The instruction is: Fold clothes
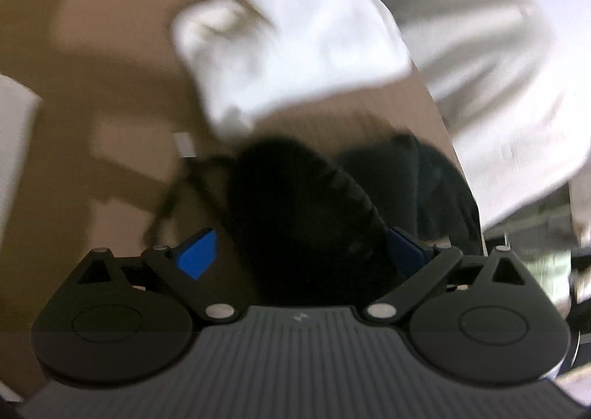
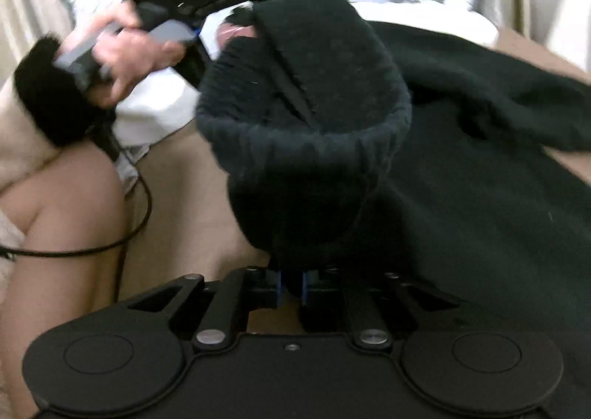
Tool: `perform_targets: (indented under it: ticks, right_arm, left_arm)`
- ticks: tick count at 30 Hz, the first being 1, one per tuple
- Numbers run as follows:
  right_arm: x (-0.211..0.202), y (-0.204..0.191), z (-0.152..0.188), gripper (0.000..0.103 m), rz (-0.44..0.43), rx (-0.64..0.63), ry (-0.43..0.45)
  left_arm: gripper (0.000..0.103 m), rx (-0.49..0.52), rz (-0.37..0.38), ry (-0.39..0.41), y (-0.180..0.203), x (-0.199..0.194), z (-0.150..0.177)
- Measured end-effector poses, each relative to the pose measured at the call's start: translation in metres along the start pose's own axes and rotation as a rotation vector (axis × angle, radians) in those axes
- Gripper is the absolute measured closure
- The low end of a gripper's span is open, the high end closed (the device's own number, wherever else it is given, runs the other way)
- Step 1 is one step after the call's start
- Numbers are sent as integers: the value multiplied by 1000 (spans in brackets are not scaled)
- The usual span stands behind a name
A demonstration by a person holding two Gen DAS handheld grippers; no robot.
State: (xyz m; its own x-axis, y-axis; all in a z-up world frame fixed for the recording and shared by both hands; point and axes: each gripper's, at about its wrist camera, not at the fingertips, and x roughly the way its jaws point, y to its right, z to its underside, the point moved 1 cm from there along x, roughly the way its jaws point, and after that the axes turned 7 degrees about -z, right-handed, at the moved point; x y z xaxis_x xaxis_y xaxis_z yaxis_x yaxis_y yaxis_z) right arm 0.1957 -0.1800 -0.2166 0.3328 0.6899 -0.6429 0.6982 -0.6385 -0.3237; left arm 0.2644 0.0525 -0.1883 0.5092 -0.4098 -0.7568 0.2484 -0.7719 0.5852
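Note:
A black knit garment (image 2: 461, 167) lies spread over the tan surface (image 2: 184, 197) to the right. One ribbed end of it (image 2: 306, 130) is bunched and lifted, and my right gripper (image 2: 292, 288) is shut on its lower edge, blue pads close together. In the blurred left wrist view my left gripper (image 1: 301, 251) stands wide open. The black knit fabric (image 1: 303, 204) sits between its blue pads (image 1: 195, 252), with a gap showing beside the left pad. The right wrist view shows a hand (image 2: 125, 46) holding that left gripper at the far side of the lifted end.
A white cloth (image 1: 288, 49) lies on the brown surface (image 1: 92, 49) beyond the black fabric; it also shows as white cloth (image 2: 147, 116) under the hand. A black cable (image 2: 140, 204) loops past a person's knee (image 2: 66, 197) at the left.

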Motion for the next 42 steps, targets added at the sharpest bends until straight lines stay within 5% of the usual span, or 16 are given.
perform_targets:
  ticks: [3, 5, 10, 12, 14, 17, 21, 23, 27, 33, 37, 42]
  right_arm:
    - [-2, -7, 0, 93, 23, -43, -13]
    - [0, -16, 0, 93, 40, -91, -32]
    - [-33, -30, -16, 79, 80, -28, -131]
    - [-71, -34, -24, 63, 31, -26, -47]
    - [-106, -30, -31, 36, 13, 3, 61]
    - [-133, 0, -37, 36, 32, 158, 175]
    - [-116, 47, -28, 33, 89, 312, 187]
    - [-94, 73, -22, 33, 95, 395, 166]
    - [-70, 112, -1, 33, -36, 626, 228]
    - [-66, 93, -3, 33, -31, 537, 187]
    - [-74, 92, 9, 33, -20, 513, 176]
    - [-78, 94, 19, 33, -22, 546, 186]
  left_arm:
    - [7, 100, 43, -35, 34, 15, 17]
    - [25, 196, 55, -33, 56, 19, 29]
    - [38, 383, 10, 88, 91, 5, 53]
    - [40, 399, 34, 115, 94, -1, 54]
    - [41, 394, 71, 110, 98, -2, 55]
    - [42, 422, 94, 82, 107, 1, 58]
    - [41, 461, 86, 83, 111, 0, 62]
    - [38, 451, 84, 77, 106, 1, 60]
    - [35, 353, 108, 59, 88, 2, 47]
    - [17, 142, 118, 86, 48, -1, 21]
    - [14, 99, 128, -112, 42, 30, 23]
    - [14, 107, 154, -155, 55, 42, 35]
